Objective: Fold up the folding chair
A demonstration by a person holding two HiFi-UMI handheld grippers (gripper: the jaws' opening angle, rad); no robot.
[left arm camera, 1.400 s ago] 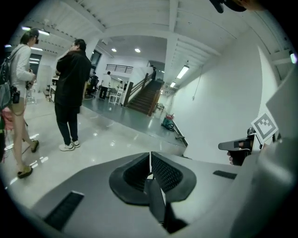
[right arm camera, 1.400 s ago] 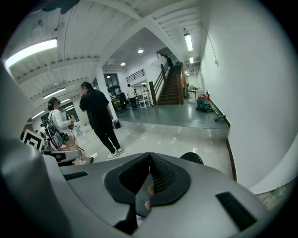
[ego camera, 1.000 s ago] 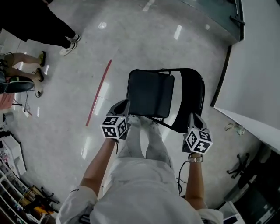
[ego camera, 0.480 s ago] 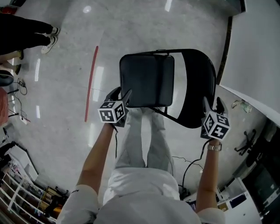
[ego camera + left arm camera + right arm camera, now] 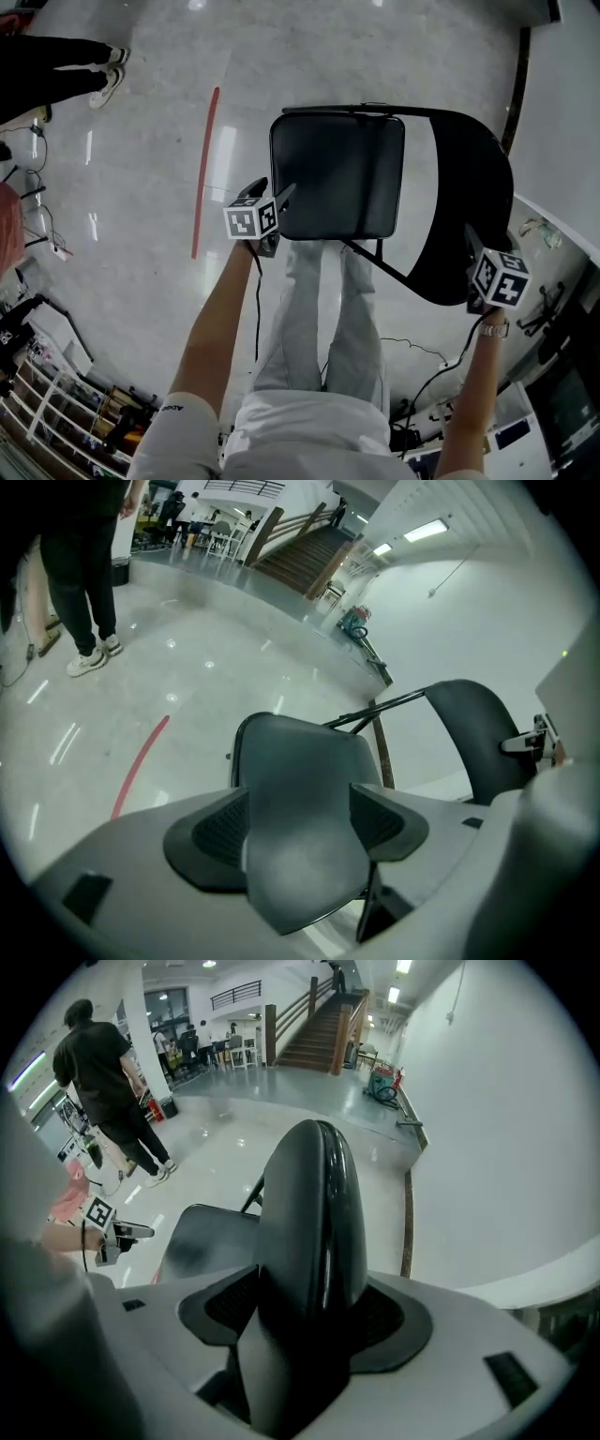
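Polished grey stone floor [image 5: 141, 187] of a large hall; white wall [image 5: 562, 112] at right, staircase [image 5: 319, 1040] at the far end. A red floor stripe [image 5: 204, 169] and a person in black trousers [image 5: 56, 66] lie left of the black metal-framed folding chair [image 5: 375, 178], which stands unfolded ahead of the operator's legs. Left gripper [image 5: 274, 194]: fingers have just been opening and stand spread, with the corner of the matte padded seat [image 5: 337, 178] between them. Right gripper [image 5: 476, 246]: fingers likewise just opening, spread, with the edge of the glossy curved backrest [image 5: 469, 187] between them.

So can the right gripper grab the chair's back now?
Probably yes: the jaws of the right gripper have just been opening, and the backrest already stands edge-on between them, with nothing else in the way.
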